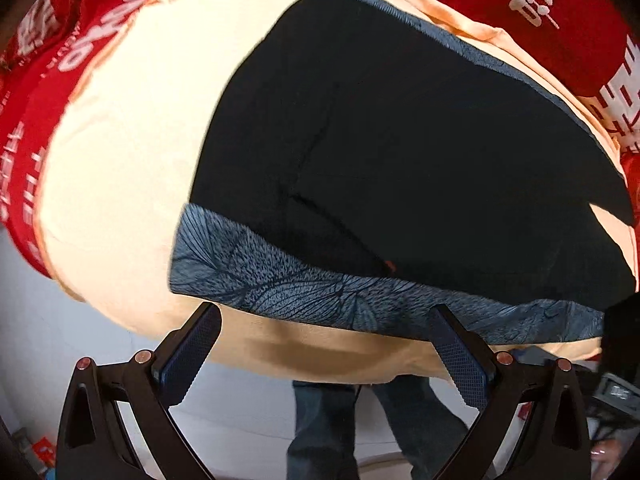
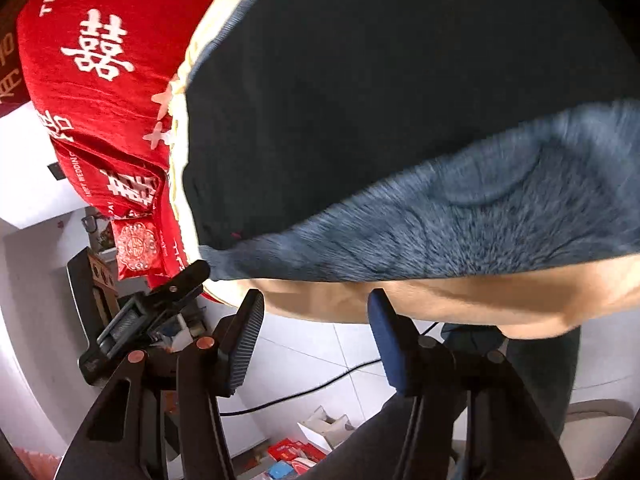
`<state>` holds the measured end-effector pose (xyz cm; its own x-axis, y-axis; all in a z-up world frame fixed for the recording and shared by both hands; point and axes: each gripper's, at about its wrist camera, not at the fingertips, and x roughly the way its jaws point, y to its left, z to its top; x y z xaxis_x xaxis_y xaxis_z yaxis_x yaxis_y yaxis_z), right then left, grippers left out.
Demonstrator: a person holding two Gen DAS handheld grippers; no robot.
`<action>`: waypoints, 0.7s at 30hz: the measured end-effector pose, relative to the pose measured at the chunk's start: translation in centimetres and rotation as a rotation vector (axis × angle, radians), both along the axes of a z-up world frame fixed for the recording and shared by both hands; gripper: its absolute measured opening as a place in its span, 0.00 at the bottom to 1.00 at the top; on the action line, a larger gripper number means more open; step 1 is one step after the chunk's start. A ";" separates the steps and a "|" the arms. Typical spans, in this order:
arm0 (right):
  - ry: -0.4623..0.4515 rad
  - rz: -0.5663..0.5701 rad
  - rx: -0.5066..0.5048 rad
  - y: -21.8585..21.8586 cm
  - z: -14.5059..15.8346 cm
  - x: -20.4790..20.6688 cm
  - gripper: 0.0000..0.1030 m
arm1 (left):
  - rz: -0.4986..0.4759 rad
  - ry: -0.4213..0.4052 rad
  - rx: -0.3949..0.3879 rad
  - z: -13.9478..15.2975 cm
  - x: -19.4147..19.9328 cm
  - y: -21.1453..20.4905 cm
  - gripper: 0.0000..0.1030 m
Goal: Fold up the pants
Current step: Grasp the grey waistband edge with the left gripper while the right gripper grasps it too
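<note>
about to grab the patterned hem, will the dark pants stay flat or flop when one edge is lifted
Probably flop: the dark pants lie limp on the peach cloth with soft creases, so the unlifted part should sag and drag. The patterned hem looks fuzzy, likely grippy for the open left hand-held gripper. They seem light, so a single-edge pull may shift the whole garment.

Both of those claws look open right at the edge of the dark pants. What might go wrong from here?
1. The patterned hem lies flat on the peach sheet near the bed's edge. The left gripper or right gripper might pinch the sheet along with the pants.
2. Each gripper may catch only one layer, so the fold could come out crooked.
3. The hem sits close to the edge, so a tug might drag the pants off.
</note>
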<state>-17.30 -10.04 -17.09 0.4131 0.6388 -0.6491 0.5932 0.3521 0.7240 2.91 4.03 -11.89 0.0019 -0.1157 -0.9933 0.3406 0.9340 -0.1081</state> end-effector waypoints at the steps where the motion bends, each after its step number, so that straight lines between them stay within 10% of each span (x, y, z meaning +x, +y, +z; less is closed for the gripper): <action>1: -0.003 -0.010 0.002 0.0 -0.5 -0.2 0.57 | 0.003 0.007 -0.023 -0.4 -0.2 0.3 1.00; 14: -0.180 -0.272 0.100 -2.0 -2.6 -2.5 0.56 | 0.020 0.141 -0.227 -3.7 -0.7 0.4 1.00; 19: -0.312 -0.390 0.206 -3.2 0.0 -2.3 0.20 | 0.120 0.172 -0.301 -3.8 -0.2 0.3 1.00; 21: -0.344 -0.397 0.216 -3.7 1.7 -2.0 0.19 | 0.165 0.191 -0.357 -3.5 -0.1 0.7 1.00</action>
